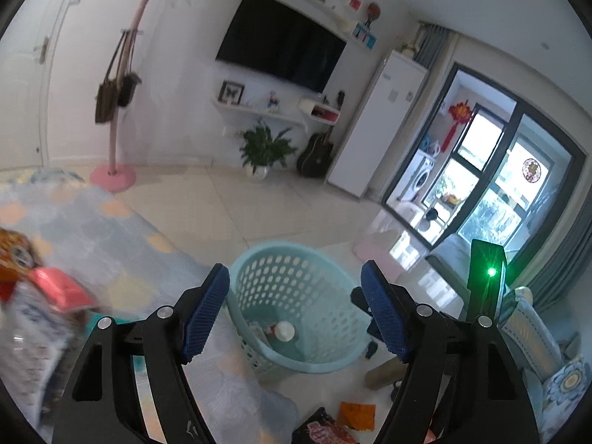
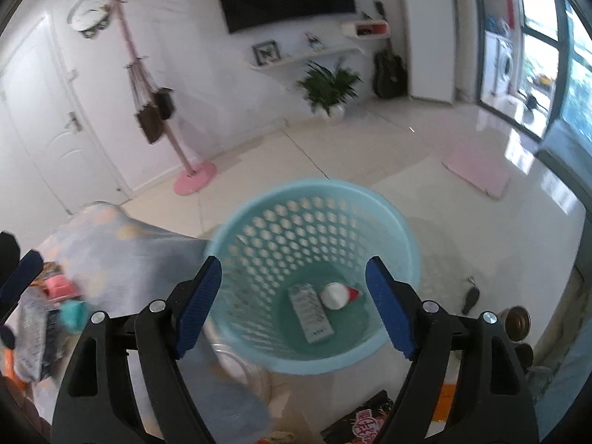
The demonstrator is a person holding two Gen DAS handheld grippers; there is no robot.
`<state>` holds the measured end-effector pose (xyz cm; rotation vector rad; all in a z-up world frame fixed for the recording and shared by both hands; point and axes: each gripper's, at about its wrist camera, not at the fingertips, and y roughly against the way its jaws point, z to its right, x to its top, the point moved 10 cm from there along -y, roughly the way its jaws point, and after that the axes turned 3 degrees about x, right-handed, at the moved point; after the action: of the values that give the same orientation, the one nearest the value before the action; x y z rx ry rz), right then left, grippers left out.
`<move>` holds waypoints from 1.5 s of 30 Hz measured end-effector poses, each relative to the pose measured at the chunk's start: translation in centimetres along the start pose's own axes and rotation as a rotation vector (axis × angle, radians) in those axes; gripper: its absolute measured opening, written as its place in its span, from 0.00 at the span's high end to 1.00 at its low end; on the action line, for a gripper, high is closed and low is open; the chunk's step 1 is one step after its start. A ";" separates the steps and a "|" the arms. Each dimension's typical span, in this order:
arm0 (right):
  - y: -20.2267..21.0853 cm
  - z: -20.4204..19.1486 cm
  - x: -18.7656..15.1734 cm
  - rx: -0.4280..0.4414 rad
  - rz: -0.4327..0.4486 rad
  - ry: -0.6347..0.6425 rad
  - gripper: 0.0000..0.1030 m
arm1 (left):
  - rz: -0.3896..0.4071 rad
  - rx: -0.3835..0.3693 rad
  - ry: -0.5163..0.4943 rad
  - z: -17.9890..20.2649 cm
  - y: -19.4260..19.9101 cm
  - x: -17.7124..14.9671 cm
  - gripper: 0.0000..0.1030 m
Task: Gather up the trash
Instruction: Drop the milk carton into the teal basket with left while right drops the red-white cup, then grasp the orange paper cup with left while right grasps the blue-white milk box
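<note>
**Basket ahead, wrappers down by the grippers**

The round light-blue plastic basket with holes (image 2: 314,259) sits on the floor at 12 o'clock from both grippers. A white bottle (image 2: 335,295) and a grey flat box (image 2: 310,312) lie inside. The dark snack wrapper with red print (image 2: 364,423) lies at 6 o'clock, nearest the right gripper (image 2: 294,305). The right gripper and the left gripper (image 1: 296,312) are both spread wide, holding nothing.
</note>
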<state>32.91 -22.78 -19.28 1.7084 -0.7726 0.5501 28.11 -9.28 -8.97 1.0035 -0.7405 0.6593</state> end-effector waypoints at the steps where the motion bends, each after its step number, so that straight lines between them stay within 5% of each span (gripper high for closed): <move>1: 1.0 -1.5 0.2 0.026 0.018 0.018 0.26 | 0.022 0.005 -0.010 0.0 1.4 0.3 0.30; 10: 7.3 -15.1 -1.9 0.249 0.081 0.210 0.28 | 0.147 0.163 -0.017 -5.4 13.5 0.8 0.30; 15: 8.1 -22.1 -5.5 0.329 0.051 0.301 0.29 | 0.146 0.376 0.026 -13.3 19.9 -1.2 0.26; 22: 6.6 -28.5 -10.8 0.339 -0.031 0.375 0.29 | 0.093 0.542 0.173 -24.9 26.3 -5.4 0.18; 31: 4.6 -30.7 -14.2 0.291 -0.087 0.352 0.22 | -0.048 0.524 0.280 -31.6 25.5 -10.6 0.15; 45: 2.1 -31.1 -15.1 0.311 -0.196 0.242 0.14 | -0.054 0.538 0.218 -32.3 24.5 -9.4 0.10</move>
<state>22.04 10.10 -20.33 1.9309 -0.3545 0.7533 11.26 28.24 -15.40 1.4076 -0.3441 0.9307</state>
